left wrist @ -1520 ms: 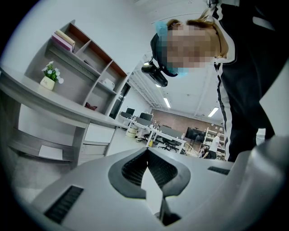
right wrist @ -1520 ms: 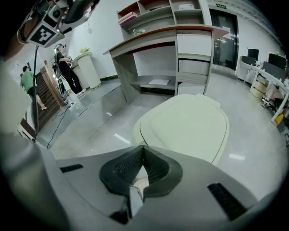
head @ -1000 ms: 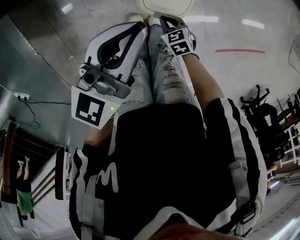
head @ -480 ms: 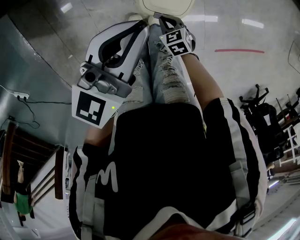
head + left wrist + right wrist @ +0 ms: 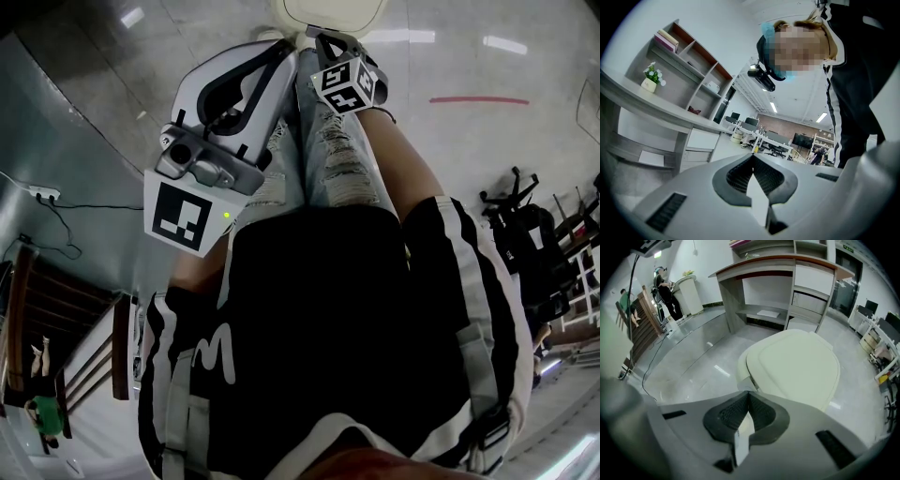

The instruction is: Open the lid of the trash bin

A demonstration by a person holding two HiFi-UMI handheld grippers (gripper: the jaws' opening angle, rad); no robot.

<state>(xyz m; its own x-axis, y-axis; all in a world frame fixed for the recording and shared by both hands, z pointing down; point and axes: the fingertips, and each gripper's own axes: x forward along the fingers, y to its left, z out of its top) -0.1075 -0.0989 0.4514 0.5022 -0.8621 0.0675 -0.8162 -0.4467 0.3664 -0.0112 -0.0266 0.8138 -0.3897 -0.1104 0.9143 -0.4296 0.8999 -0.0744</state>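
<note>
The trash bin [image 5: 792, 366] is cream-coloured with a rounded lid that lies closed and flat on it. In the right gripper view it stands on the floor just beyond the jaws. In the head view only its edge [image 5: 330, 11] shows at the top, past my legs. My right gripper [image 5: 749, 393] is shut and empty, with its tips close to the lid's near left rim, apart from it. Its marker cube [image 5: 345, 84] shows in the head view. My left gripper [image 5: 752, 157] is shut on nothing and points up towards the person and the ceiling; its white body [image 5: 225, 103] hangs beside the left leg.
A grey desk with shelves [image 5: 787, 273] stands behind the bin. Wooden chairs [image 5: 640, 324] and people [image 5: 665, 291] are at the far left, with a cable [image 5: 661, 357] on the glossy floor. Office chairs [image 5: 525, 225] stand at the right, and a red floor line [image 5: 478, 100] lies beyond.
The right gripper's marker cube has turned and shifted slightly up towards the bin. The left gripper has stayed put.
</note>
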